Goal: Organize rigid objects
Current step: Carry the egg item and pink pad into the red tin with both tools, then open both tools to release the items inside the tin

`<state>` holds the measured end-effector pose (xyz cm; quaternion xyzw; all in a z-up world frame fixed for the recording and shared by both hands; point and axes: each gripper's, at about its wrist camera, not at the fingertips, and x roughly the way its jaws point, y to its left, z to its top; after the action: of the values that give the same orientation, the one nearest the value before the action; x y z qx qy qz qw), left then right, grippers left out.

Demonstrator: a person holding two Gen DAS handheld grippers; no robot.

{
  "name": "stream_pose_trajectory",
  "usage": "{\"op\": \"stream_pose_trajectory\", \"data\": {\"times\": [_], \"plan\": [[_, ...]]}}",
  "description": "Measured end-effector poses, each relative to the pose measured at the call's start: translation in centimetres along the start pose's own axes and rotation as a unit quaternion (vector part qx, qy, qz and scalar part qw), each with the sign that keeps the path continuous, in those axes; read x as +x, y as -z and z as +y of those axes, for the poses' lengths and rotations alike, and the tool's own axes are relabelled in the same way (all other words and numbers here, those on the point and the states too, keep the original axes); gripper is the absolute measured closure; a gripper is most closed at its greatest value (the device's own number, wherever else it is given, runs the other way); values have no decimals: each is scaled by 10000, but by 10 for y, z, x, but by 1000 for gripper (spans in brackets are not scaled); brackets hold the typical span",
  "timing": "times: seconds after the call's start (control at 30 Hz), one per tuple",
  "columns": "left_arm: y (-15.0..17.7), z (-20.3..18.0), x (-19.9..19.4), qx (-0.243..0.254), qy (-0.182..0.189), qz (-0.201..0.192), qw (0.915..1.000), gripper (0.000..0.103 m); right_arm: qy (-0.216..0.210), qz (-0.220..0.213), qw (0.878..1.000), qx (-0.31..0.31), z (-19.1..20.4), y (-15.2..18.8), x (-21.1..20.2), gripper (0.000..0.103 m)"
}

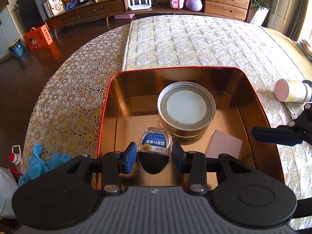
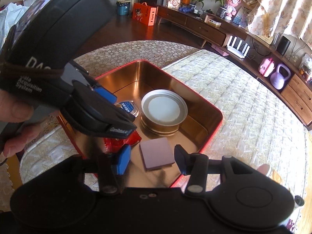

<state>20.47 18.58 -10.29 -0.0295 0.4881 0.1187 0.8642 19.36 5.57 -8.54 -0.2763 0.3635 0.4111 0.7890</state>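
Observation:
A red tin box with a gold inside [image 1: 109,89] [image 2: 218,115] sits on the table. In it stand a round gold tin with a white lid [image 1: 186,107] [image 2: 163,110], a pink flat block [image 1: 224,144] [image 2: 157,153] and a red wrapper [image 2: 117,141]. My left gripper [image 1: 155,154] [image 2: 124,105] is low inside the box, its jaws beside a small clear bottle with a blue label [image 1: 155,143] [image 2: 127,106]. My right gripper [image 2: 152,160] [image 1: 276,134] is open and empty above the pink block.
A white jar with a pink lid [image 1: 292,90] lies on the quilted mat [image 1: 195,39] to the right of the box. Blue gloves [image 1: 42,161] lie at the table's left edge. A wooden cabinet [image 1: 97,9] runs along the far wall.

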Motion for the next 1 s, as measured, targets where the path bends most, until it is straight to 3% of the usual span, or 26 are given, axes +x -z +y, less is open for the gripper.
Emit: {"op": "stream_pose_trajectory", "data": {"times": [0.13,0.37,0.43,0.57,0.73,0.83,1.0], "plan": [[3,-1,-10,25,-19,-91,10000,56,-18,-82,9999,84,-2,3,-10,43],[4,-6,-30,70,-49,-263,9996,52,-66,-185,9992,344,-5,6,-29,41],[4,-8,-37,93,-63,-321,9994,46,-76,-246,9987,438,-7,8,-35,40],[6,-11,-50,110,-52,-450,9989,45,-84,-321,9976,601,-10,11,-47,38],[10,-14,-65,81,0,-566,9984,45,-114,-462,9952,859,-17,18,-64,27],[13,-16,-73,64,28,-629,9980,38,-134,-528,9928,1069,-24,24,-74,24],[17,-20,-88,-1,163,-725,9972,37,-141,-662,9889,1321,-32,35,-90,17]]}}
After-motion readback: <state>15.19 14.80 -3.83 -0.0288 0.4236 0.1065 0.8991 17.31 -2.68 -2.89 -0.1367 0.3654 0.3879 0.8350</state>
